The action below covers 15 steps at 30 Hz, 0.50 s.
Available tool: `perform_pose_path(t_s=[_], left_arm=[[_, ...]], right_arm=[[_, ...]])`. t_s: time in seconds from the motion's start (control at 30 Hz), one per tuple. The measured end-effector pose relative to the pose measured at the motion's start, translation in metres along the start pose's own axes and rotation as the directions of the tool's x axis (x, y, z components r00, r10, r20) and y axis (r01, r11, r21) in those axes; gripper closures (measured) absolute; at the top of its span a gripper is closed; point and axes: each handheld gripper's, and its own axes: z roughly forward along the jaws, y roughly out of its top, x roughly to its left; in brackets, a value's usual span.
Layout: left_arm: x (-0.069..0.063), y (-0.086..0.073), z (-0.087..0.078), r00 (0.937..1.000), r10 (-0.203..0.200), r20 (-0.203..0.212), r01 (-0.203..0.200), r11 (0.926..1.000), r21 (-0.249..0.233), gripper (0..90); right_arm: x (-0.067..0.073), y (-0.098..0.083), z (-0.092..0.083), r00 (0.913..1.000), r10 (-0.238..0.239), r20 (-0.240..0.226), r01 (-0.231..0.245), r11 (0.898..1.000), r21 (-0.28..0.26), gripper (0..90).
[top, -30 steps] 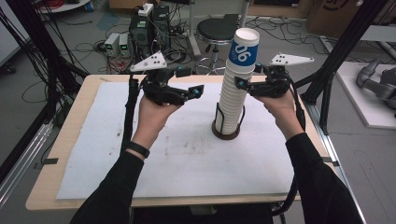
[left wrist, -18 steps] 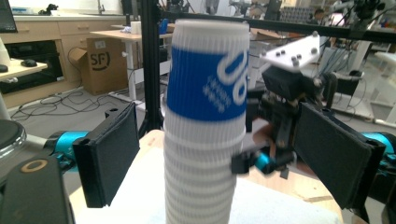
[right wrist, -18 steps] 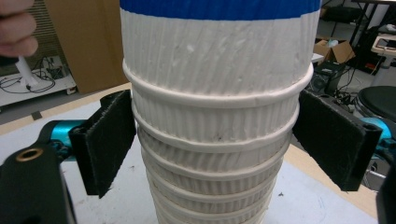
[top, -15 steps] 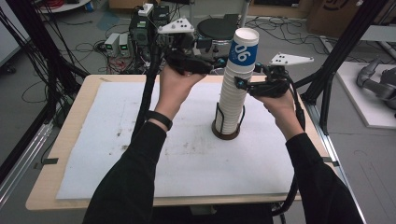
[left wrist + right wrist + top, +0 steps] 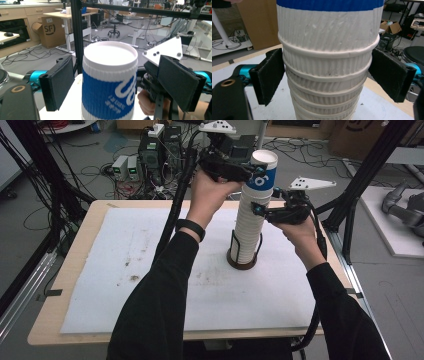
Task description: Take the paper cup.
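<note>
Lab table [image 5: 100,285] white mat | cup stack [image 5: 248,220] upright in holder | left gripper [image 5: 110,82] wide around top cup [image 5: 110,75] — no contact | right gripper [image 5: 327,72] — pads touch stack mid-height

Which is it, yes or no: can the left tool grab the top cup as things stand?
Probably yes: the left tool already straddles the top cup, pads apart on either side, nothing between.
</note>
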Motion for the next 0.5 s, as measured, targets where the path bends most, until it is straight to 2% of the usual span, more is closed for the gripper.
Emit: perform_pose_path(t_s=[0.33,0.5], left_arm=[[0.006,-0.004,0.015,0.9983,-0.056,0.013,0.057,0.9975,-0.042,15.2],[0.007,-0.004,0.018,0.9989,-0.044,0.014,0.044,0.9983,-0.039,20.9]], right_arm=[[0.0,0.0,0.0,1.0,-0.003,0.0,0.003,1.0,0.001,14.2],[0.001,0.0,0.0,1.0,-0.002,0.001,0.002,1.0,0.002,14.2]])
